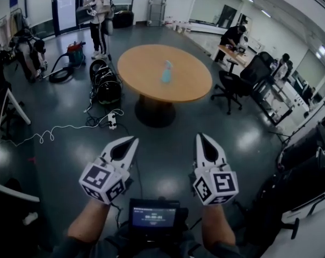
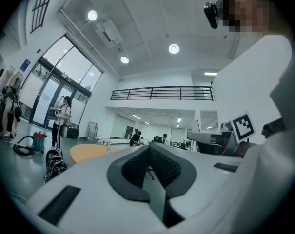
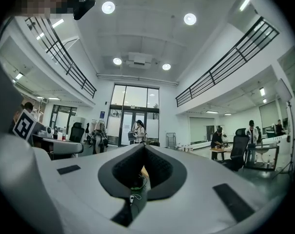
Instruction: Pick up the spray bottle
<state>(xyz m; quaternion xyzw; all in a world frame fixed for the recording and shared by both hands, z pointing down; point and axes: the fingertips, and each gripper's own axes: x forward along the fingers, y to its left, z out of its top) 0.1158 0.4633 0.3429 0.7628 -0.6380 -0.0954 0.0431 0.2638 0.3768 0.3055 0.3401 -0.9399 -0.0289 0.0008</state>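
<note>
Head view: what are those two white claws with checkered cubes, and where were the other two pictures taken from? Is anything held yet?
Those are two hand-held grippers. A person carries one in each hand, and the patterned cubes are part of them. The head view comes from a camera on the person's head, looking down: left gripper at left, right gripper at right. The other two pictures come from cameras riding on each gripper, looking along its jaws. Both pairs of jaws are closed with nothing between them. Ahead stands a round wooden table with a blue spray bottle upright near its middle. Both grippers are well short of it, over the floor.
</note>
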